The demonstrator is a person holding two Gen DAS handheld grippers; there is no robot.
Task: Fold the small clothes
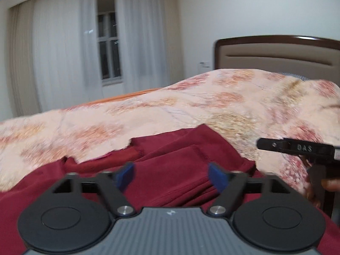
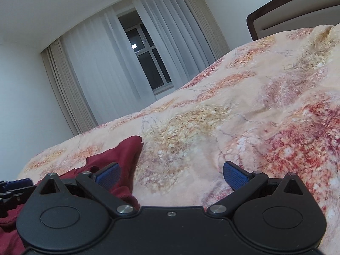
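A dark red garment [image 1: 170, 165] lies rumpled with folds on the floral bedspread [image 1: 191, 106]. My left gripper [image 1: 171, 175] is open just above the garment, its blue pads [image 1: 125, 175] apart with nothing between them. My right gripper [image 2: 171, 176] is open and empty, low over the bedspread [image 2: 233, 116] at the garment's right edge [image 2: 123, 155]. The right gripper's body also shows at the right edge of the left wrist view [image 1: 297, 147], held by a hand. The left gripper's tip shows at the left edge of the right wrist view [image 2: 14, 186].
A wooden and padded headboard [image 1: 276, 53] stands at the far right end of the bed. White curtains [image 1: 138, 42] and a dark window [image 1: 108, 40] are on the far wall. The bedspread is humped towards the headboard.
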